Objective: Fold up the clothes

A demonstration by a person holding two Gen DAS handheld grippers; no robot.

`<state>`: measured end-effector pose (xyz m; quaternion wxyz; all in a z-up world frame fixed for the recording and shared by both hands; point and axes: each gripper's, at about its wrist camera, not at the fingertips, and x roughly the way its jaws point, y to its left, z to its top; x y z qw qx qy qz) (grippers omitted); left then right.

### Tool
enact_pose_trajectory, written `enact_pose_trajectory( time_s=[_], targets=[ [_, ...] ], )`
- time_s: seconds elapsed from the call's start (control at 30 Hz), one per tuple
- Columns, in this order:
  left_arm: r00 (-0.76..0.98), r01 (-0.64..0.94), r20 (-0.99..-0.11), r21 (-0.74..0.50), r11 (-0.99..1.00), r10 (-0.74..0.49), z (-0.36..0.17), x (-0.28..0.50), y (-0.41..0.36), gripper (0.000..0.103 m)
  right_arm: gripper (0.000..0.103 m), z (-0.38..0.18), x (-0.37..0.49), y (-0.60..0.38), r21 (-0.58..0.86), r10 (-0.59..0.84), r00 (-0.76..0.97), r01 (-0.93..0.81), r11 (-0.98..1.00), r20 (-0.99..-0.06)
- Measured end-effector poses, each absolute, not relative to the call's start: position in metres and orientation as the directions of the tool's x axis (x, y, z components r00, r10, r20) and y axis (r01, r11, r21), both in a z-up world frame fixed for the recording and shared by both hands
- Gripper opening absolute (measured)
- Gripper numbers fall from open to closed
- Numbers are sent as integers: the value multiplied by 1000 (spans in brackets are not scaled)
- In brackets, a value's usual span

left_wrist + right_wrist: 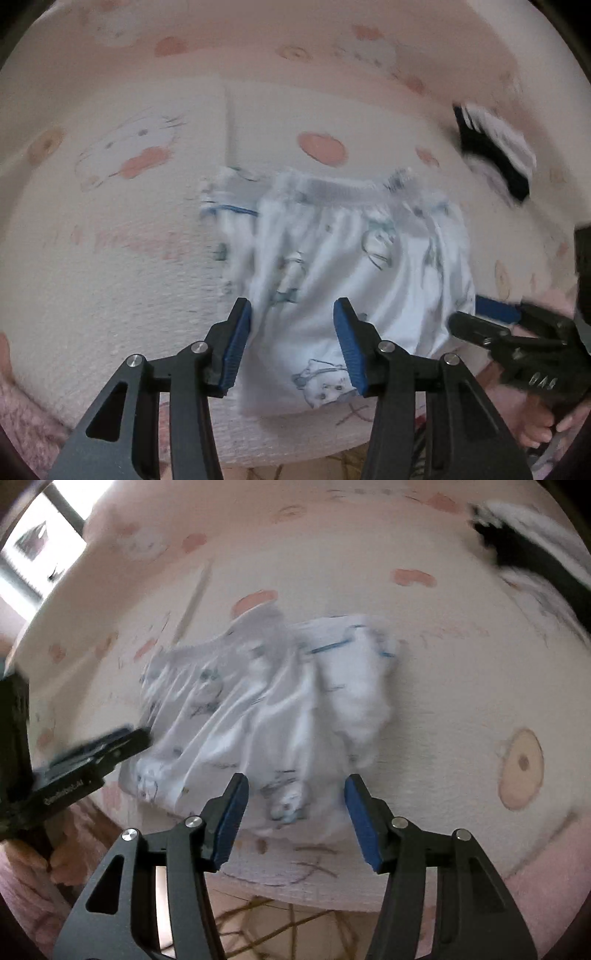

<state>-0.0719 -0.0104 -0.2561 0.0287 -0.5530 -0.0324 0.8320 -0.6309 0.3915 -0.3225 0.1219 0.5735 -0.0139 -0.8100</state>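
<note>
Left wrist view: the left gripper [291, 347] is spread wide above the white printed garment [354, 280], nothing held. The right gripper [295, 814] is likewise wide and empty. Bare pink bedcover [110, 240] is seen at 9 o'clock; dark folded clothes [495, 151] at 2 o'clock.

The left wrist camera is sitting behind the left gripper [293, 345], looking forward and down along its fingers at close range onto the white garment [354, 266] on the pink printed bedspread [110, 221]. The right wrist camera is looking likewise past the right gripper [295, 819], approaching the same garment [273, 709] from the opposite side. Both views are sharing the garment, the bedspread [461, 664] and the dark folded pile [495, 151] [528, 554]; each is also catching the other gripper at its edge
</note>
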Motion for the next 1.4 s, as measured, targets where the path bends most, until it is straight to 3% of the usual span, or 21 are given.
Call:
enact_pose_trajectory(
  time_s=[0.07,0.2,0.3,0.4,0.53,0.6,0.73,0.87,0.97,1.03,1.2,1.33,1.4],
  targets=[
    [-362,13,-932,-26,-1000,20,-258,-64,-9,56,55,-327,-643,384,50,-95,-287,161,-986,-953],
    [-393,151,-920,-70,-986,5,-243,-63,-49,56,58,-310,-647,413,220,-232,-296,76,-973,-927],
    [-431,77,-902,-77,-994,36,-239,-79,-33,53,58,-274,-649,411,282,-327,-394,171,-944,-859],
    [-461,-18,-884,-84,-996,82,-236,-97,-12,53,58,-268,-664,401,150,-248,-413,255,-955,-877],
    [-479,-127,-871,-59,-990,113,-240,-124,15,53,57,-306,-687,389,83,-187,-341,298,-951,-921],
    [-456,-107,-890,19,-994,32,-252,-134,14,52,57,-317,-684,399,69,-174,-330,306,-950,-928],
    [-455,-26,-890,-26,-999,34,-249,-141,-11,52,55,-305,-679,429,2,-110,-412,254,-967,-905],
    [-480,26,-875,-82,-996,59,-238,-138,-34,52,56,-282,-677,473,202,-237,-452,126,-971,-860],
    [-535,-17,-838,-116,-993,107,-220,-127,-30,52,56,-279,-666,455,152,-220,-440,184,-971,-871],
    [-522,-33,-849,-76,-997,82,-223,-130,-26,52,56,-281,-658,449,164,-255,-399,248,-955,-881],
    [-465,-67,-885,47,-997,-10,-238,-148,-20,52,54,-305,-674,430,4,-100,-401,233,-972,-911],
    [-477,11,-870,-152,-988,129,-218,-142,-52,52,54,-278,-665,459,106,-164,-453,151,-983,-877],
    [-497,-12,-855,-167,-986,151,-205,-130,-47,52,56,-266,-651,466,138,-191,-449,149,-979,-873]
  ],
)
